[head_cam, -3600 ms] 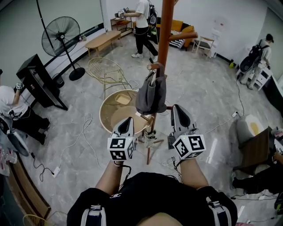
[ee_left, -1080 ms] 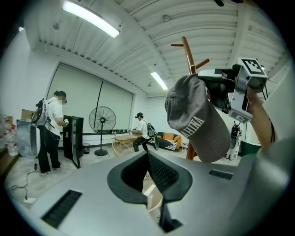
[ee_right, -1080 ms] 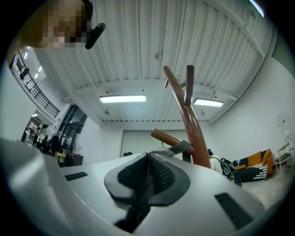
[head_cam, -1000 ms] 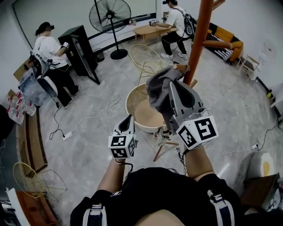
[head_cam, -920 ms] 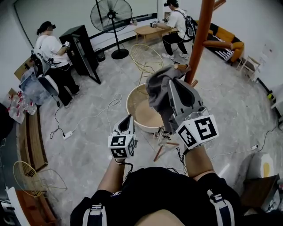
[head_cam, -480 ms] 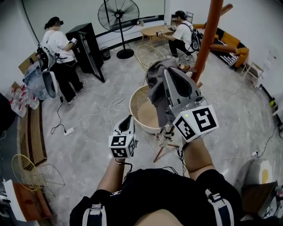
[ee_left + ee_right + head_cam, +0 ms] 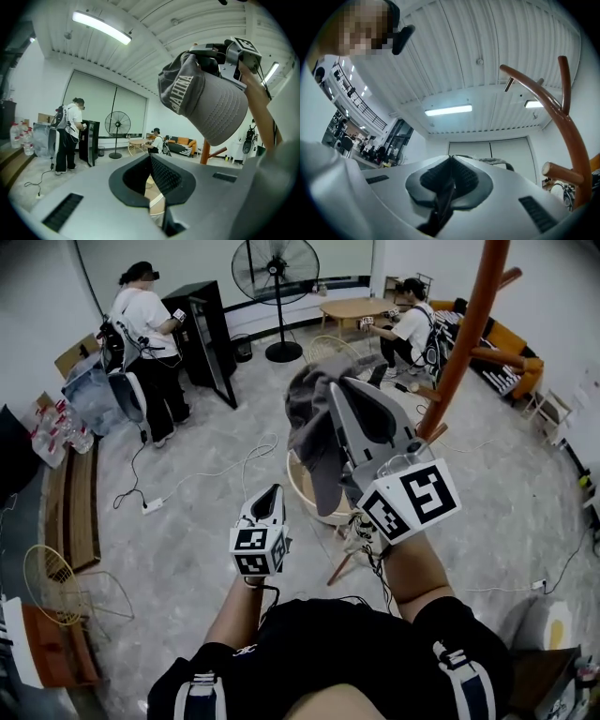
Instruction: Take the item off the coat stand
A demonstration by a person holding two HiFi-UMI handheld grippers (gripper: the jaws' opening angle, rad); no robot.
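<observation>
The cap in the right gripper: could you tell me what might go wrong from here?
The cap hangs from the right gripper by a thin pinch of fabric, so it might slip and fall. The coat stand and its pegs stand close by; a swing towards them could snag it. The left gripper is shut and empty, offering no support.

You are wearing a black short-sleeved top [image 7: 347,643] with grey-striped shoulder straps [image 7: 199,697]; your left gripper [image 7: 272,491] and right gripper [image 7: 451,159] are showing grey shells, black-and-white marker cubes [image 7: 258,552].
</observation>
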